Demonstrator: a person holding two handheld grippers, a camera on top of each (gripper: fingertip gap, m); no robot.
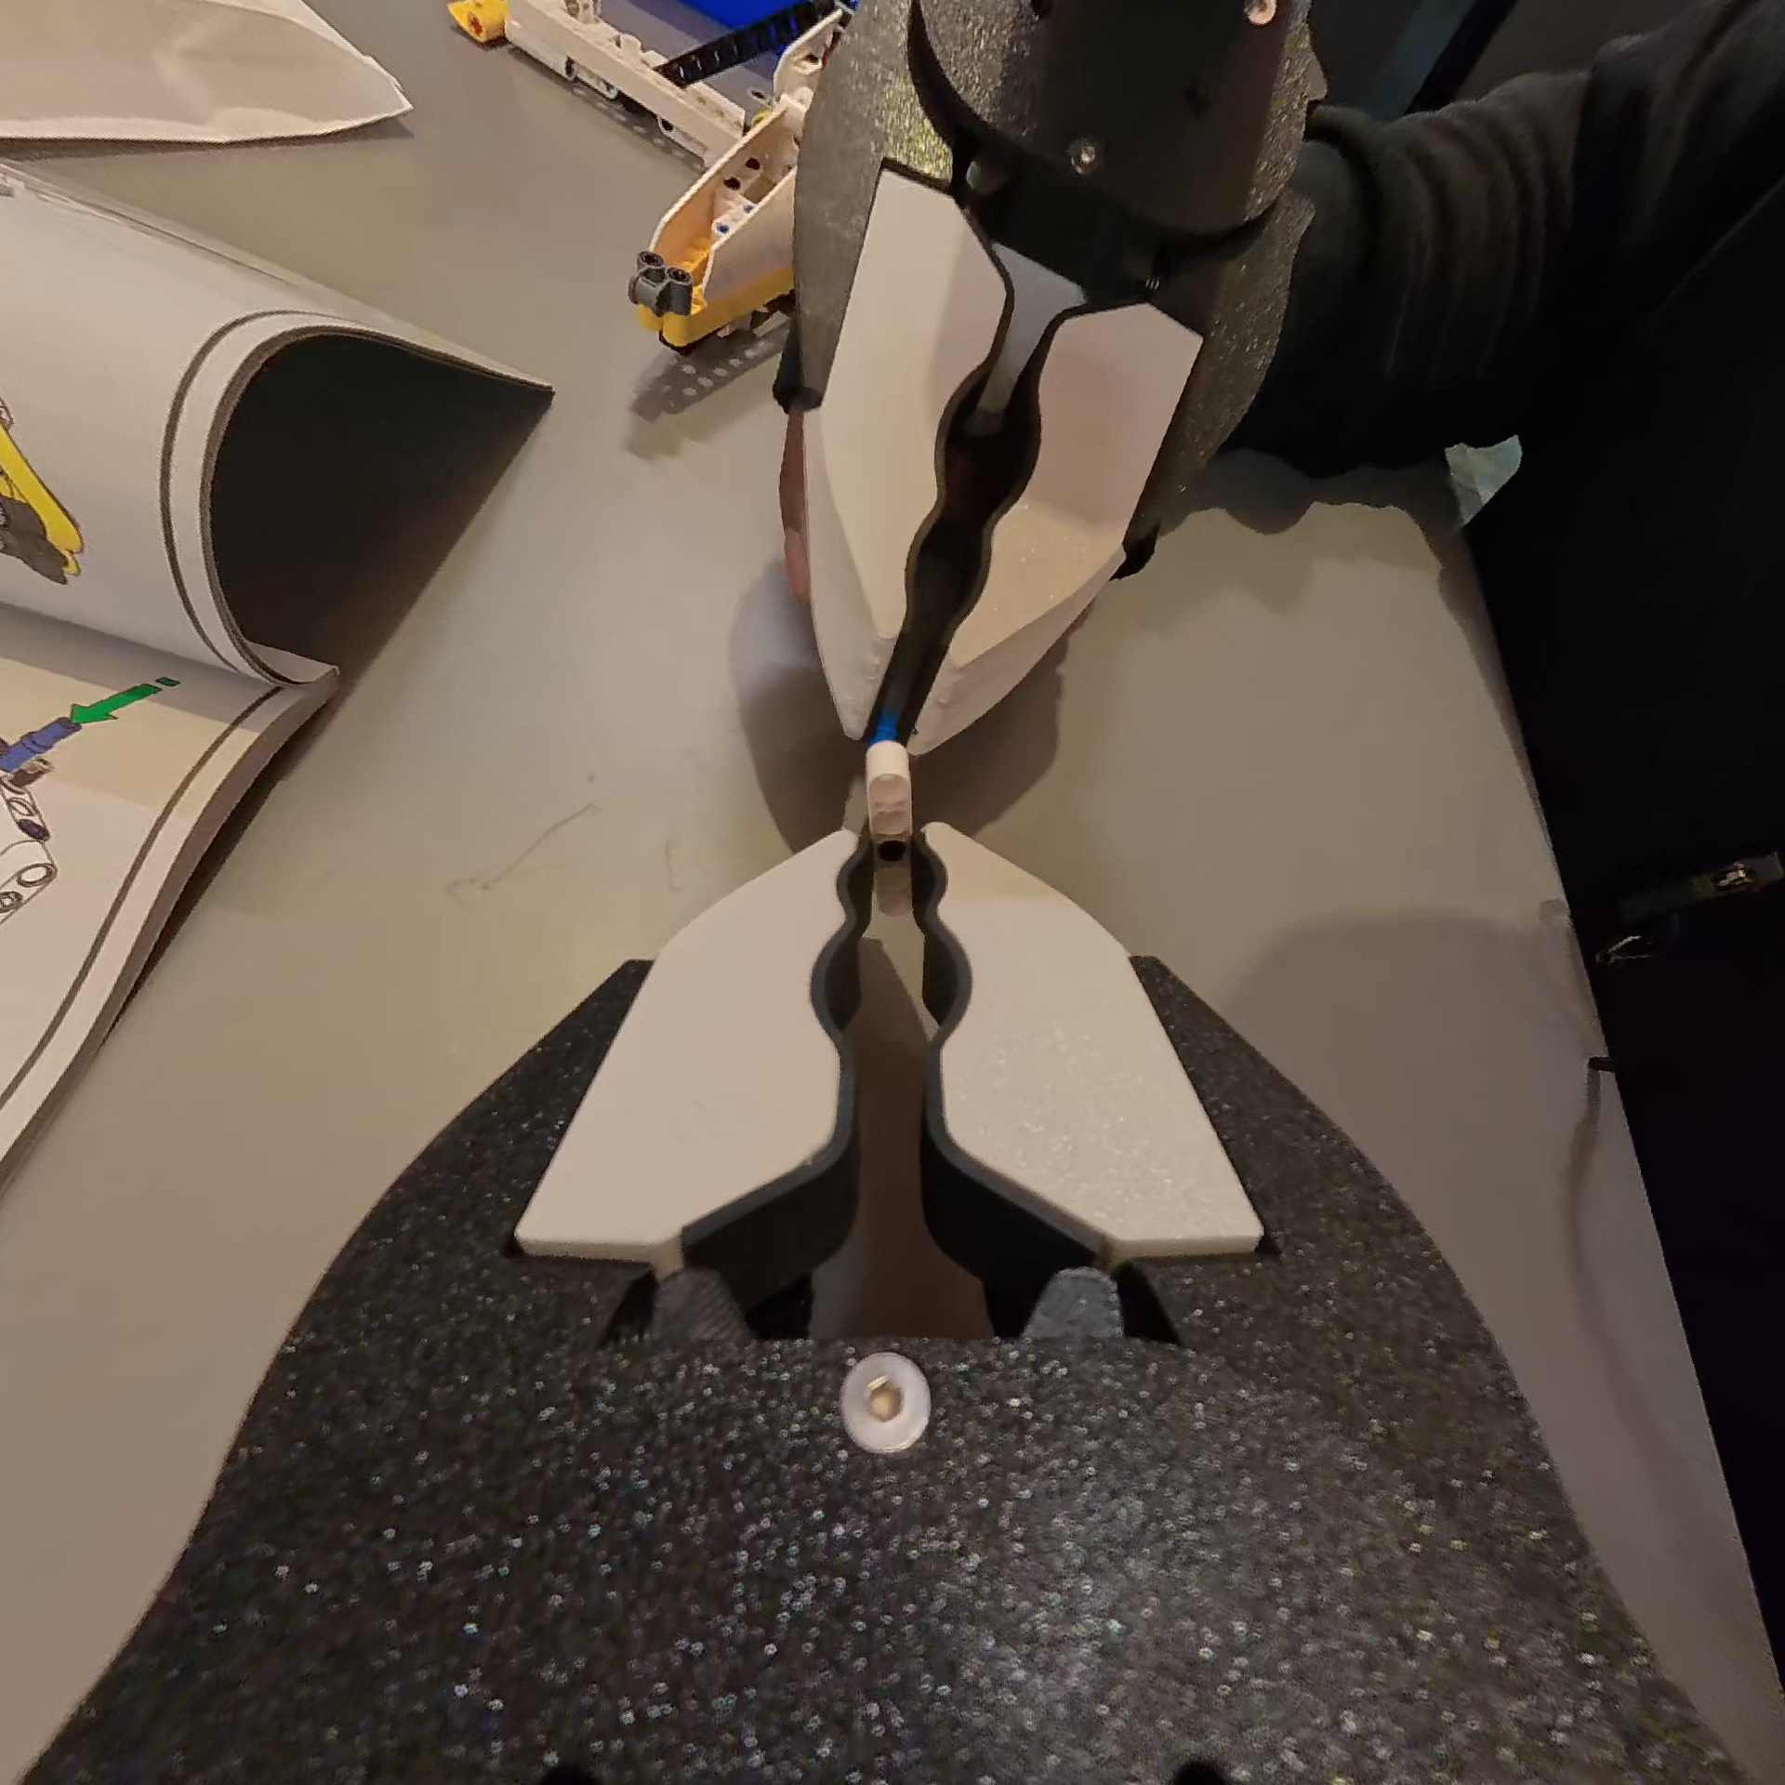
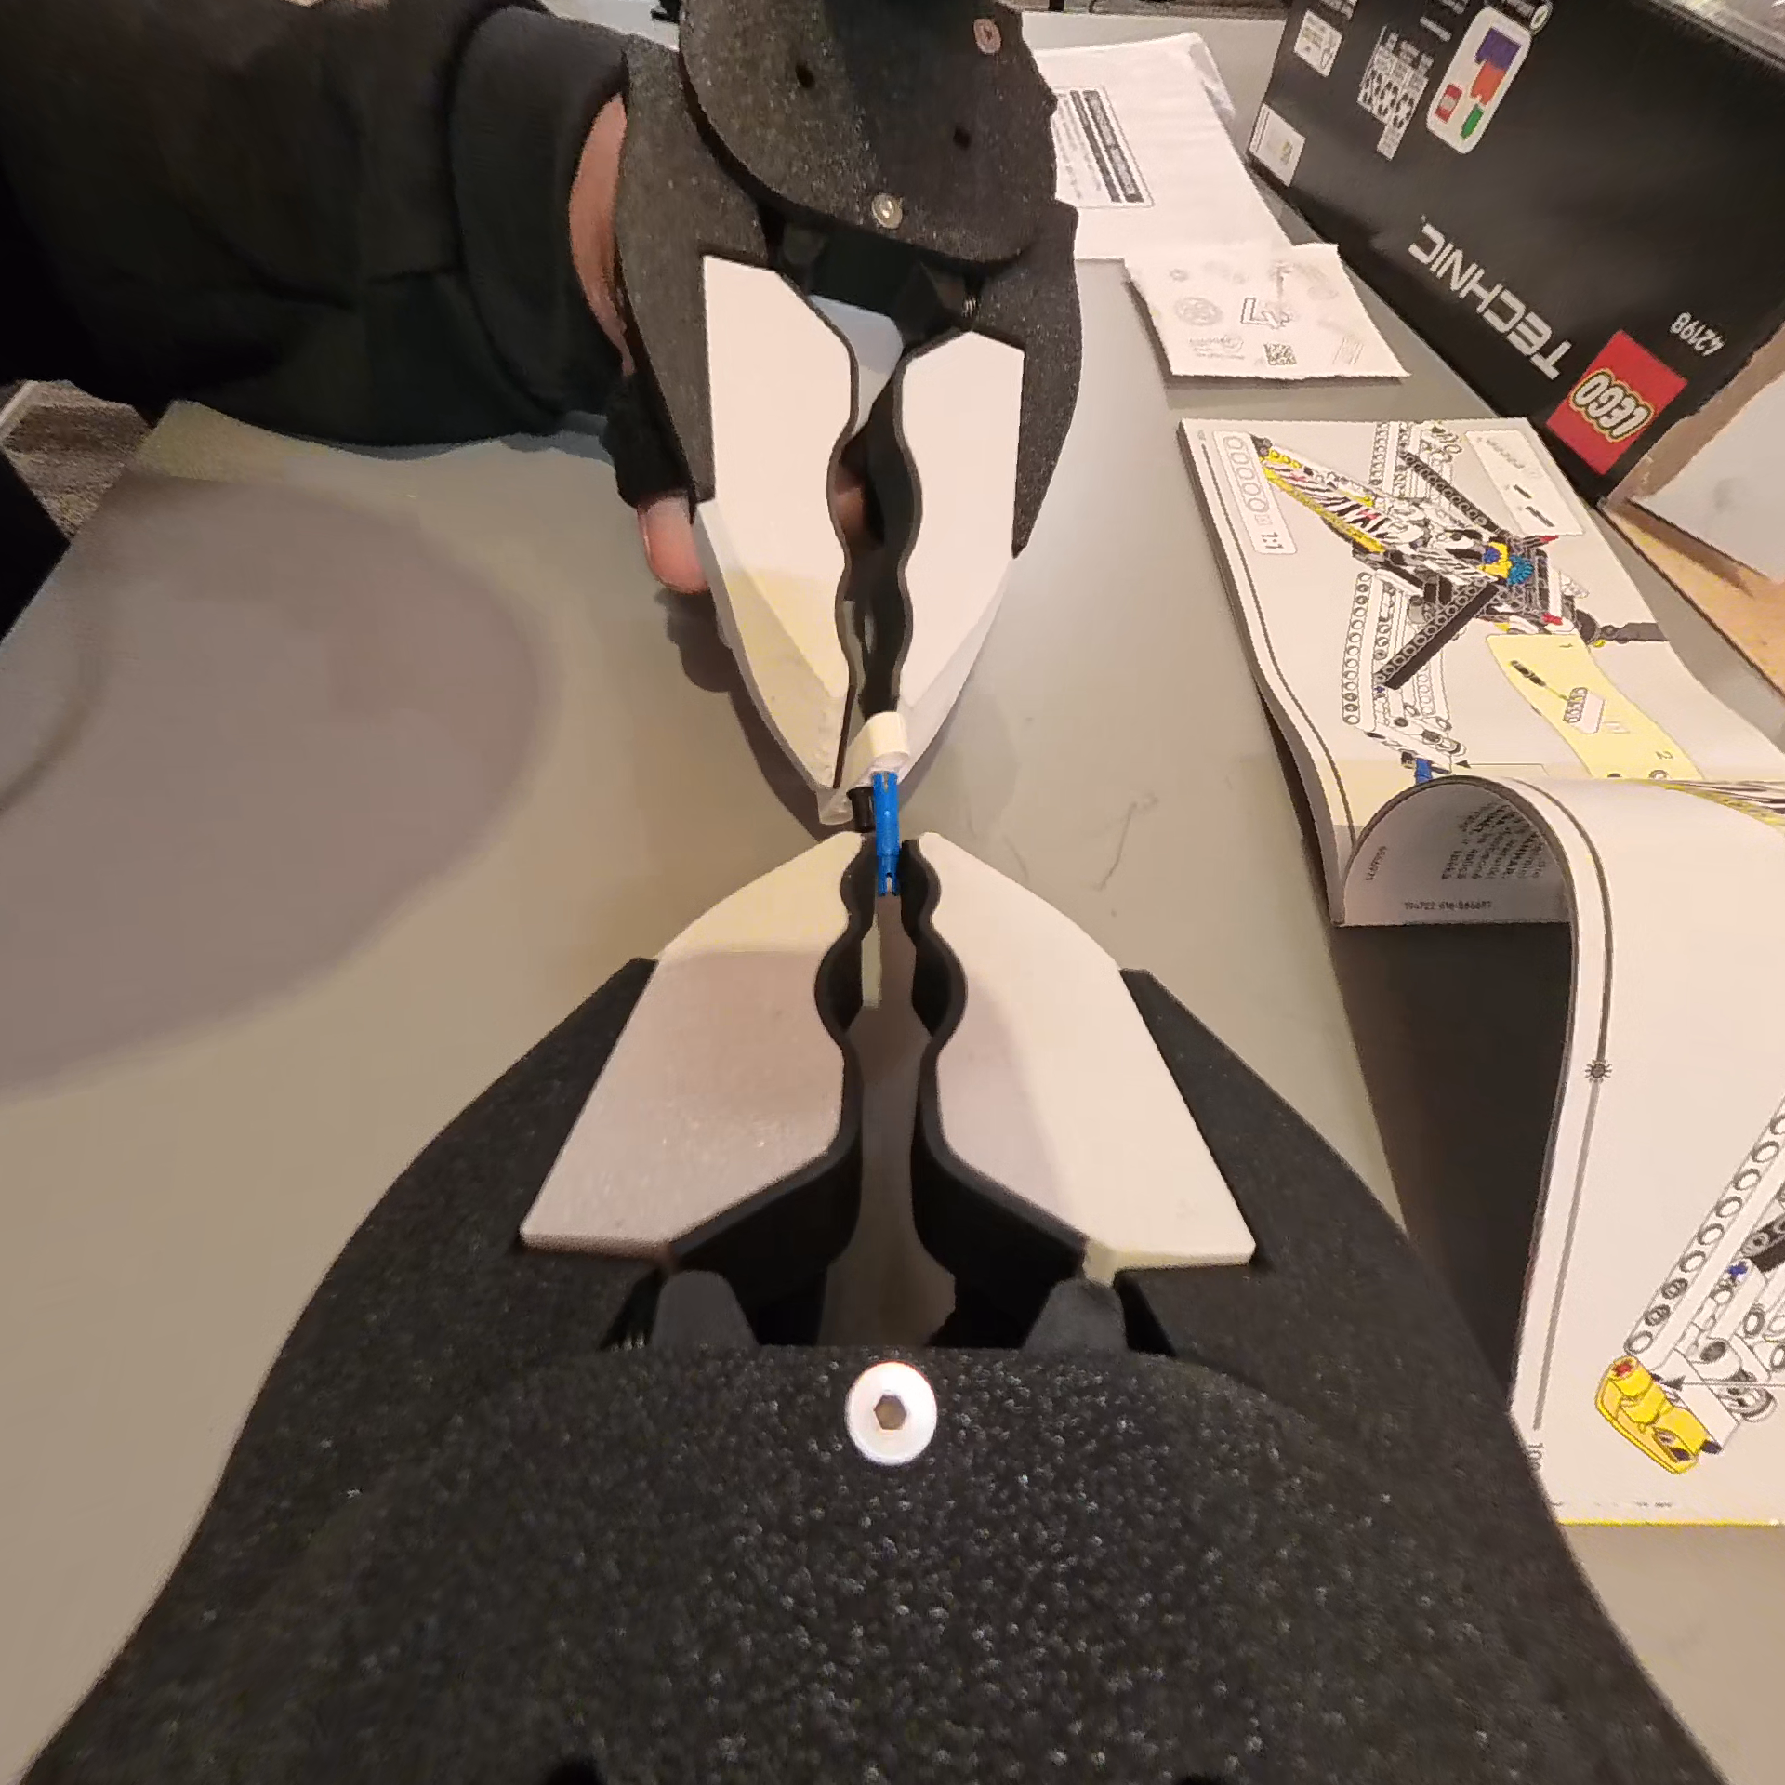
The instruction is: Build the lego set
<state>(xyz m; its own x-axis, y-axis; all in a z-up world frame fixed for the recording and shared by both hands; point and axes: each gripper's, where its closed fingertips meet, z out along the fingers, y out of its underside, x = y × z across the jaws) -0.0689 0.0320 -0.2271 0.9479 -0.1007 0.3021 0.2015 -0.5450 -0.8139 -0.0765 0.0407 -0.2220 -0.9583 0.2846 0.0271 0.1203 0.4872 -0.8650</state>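
Note:
My left gripper point(image 1: 889, 855) is shut on a small white connector piece point(image 1: 887, 782) that has a black pin hole facing the camera. In the right wrist view it comes in from above point(image 2: 869, 782), holding the white piece point(image 2: 881, 739) with a black pin stub point(image 2: 858, 802) beside it. My right gripper point(image 2: 884, 864) is shut on a blue pin point(image 2: 884, 821). The pin's far end meets the white piece. In the left wrist view the right gripper point(image 1: 893, 739) comes in from above with the blue pin point(image 1: 884, 724) at its tips. Both grippers face tip to tip above the grey table point(image 1: 483, 869).
An open instruction booklet point(image 1: 145, 483) point(image 2: 1449, 628) lies on the table. A partly built yellow and white brick model point(image 1: 724, 241) stands at the back. A black set box point(image 2: 1545, 193) and paper sheets point(image 2: 1256, 319) lie nearby. Dark sleeves point(image 1: 1497, 241) hold the grippers. The grippers are tip to tip, or close to it.

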